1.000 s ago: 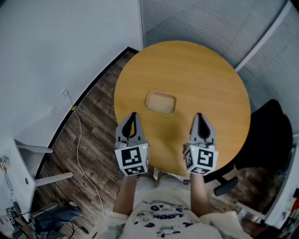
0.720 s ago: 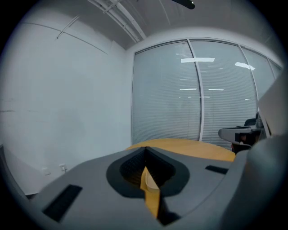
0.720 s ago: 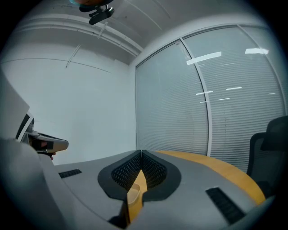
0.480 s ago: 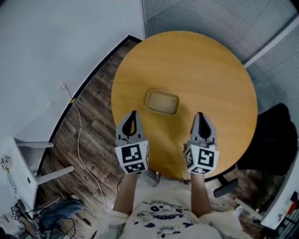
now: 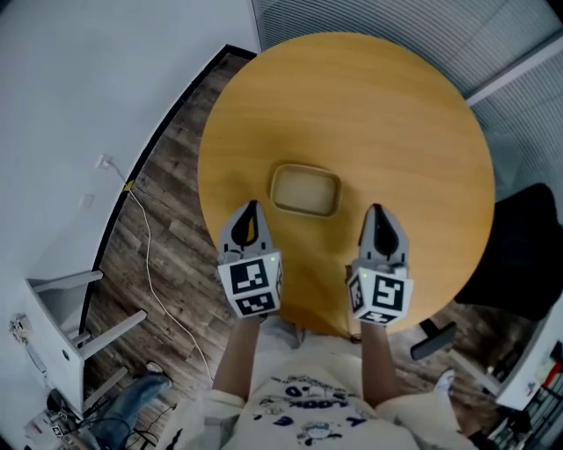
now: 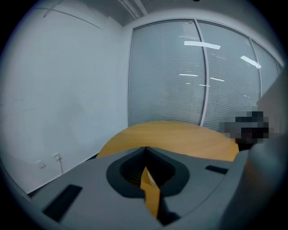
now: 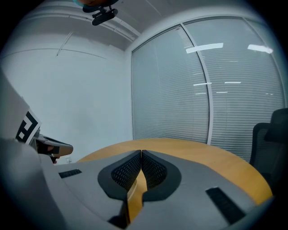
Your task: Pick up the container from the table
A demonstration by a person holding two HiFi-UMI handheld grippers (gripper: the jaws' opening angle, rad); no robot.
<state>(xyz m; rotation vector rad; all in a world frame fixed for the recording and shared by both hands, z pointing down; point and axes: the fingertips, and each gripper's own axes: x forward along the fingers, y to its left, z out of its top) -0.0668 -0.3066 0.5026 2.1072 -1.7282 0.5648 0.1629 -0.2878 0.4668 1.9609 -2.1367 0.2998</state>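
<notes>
A shallow tan rectangular container [image 5: 305, 190] with rounded corners lies on the round wooden table [image 5: 413, 114], near its front edge. My left gripper [image 5: 250, 209] hovers just in front of the container's left corner, jaws shut with nothing between them. My right gripper [image 5: 376, 212] is level with it, to the container's right, also shut and empty. In the left gripper view the shut gripper [image 6: 144, 148] points over the table [image 6: 180, 137]; the right gripper view shows the shut gripper [image 7: 141, 153] above the table [image 7: 202, 157]. The container is hidden in both gripper views.
A black office chair [image 5: 528, 255] stands at the table's right. Glass walls with blinds [image 5: 387, 22] rise behind the table. A white wall [image 5: 79, 79] and a cable [image 5: 149, 255] on the wood floor are at left, with a white stand [image 5: 62, 343] at lower left.
The view has shifted so the table and container sit closer to me. Both grippers now reach nearer the container's front corners and stay shut.
</notes>
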